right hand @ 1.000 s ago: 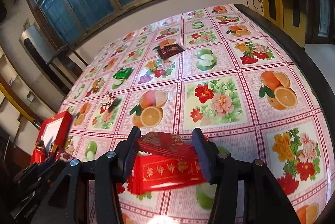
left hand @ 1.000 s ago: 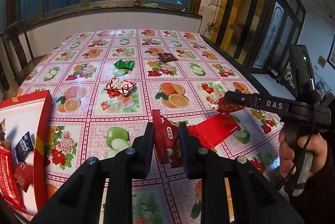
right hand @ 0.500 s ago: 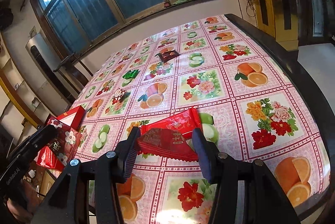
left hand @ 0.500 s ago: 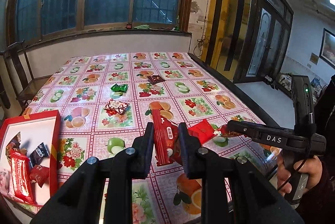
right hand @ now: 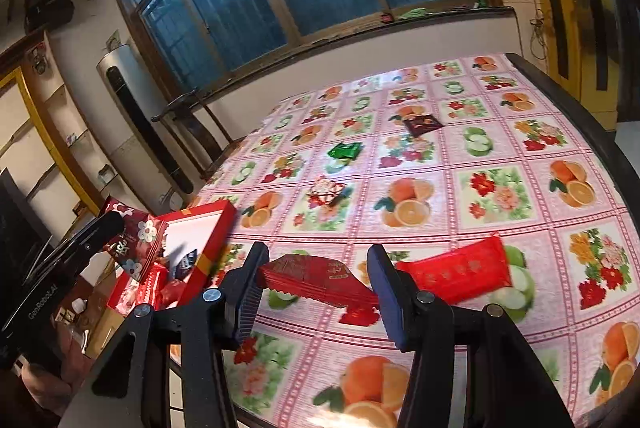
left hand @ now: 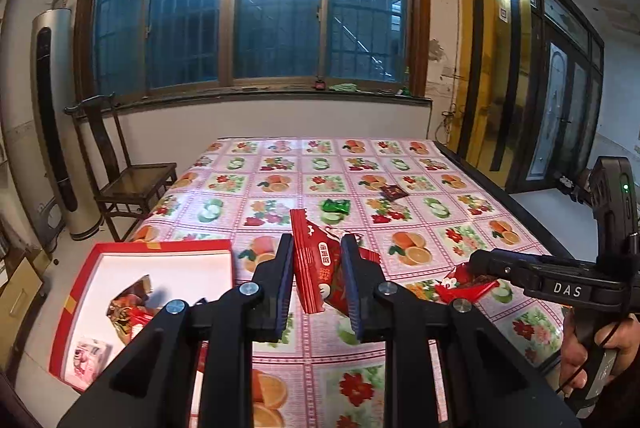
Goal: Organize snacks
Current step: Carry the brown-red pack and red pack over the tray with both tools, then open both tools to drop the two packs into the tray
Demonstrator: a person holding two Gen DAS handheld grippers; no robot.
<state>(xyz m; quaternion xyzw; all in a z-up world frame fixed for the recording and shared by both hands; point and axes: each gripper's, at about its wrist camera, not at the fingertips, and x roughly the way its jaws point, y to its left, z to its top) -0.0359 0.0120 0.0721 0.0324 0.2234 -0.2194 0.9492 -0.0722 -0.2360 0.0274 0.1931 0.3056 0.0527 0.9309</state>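
Two hand-held tools carry snack packets above a counter draped in a fruit-and-flower oilcloth, both bound, by the look of it, for the red gift box at the counter's near left edge. The left tool is clamped tight on a red snack packet, held on edge with its long axis running upward and away from the jaws; the box lies just to the left of and below this tool, its open white floor already holding several wrapped snacks. The right tool has its jaws set wide across the flat of a dark red packet, whose long axis runs crosswise between the pads; from here the box sits farther off to the left, beyond the left tool and its load. The left tool is plainly the nearer of the two, so its drop likely comes first, a short swing left and down over the box rim. Left on the counter are a bright red packet just right of the right tool, and farther ahead a red-and-white candy, a green candy and a dark brown packet.
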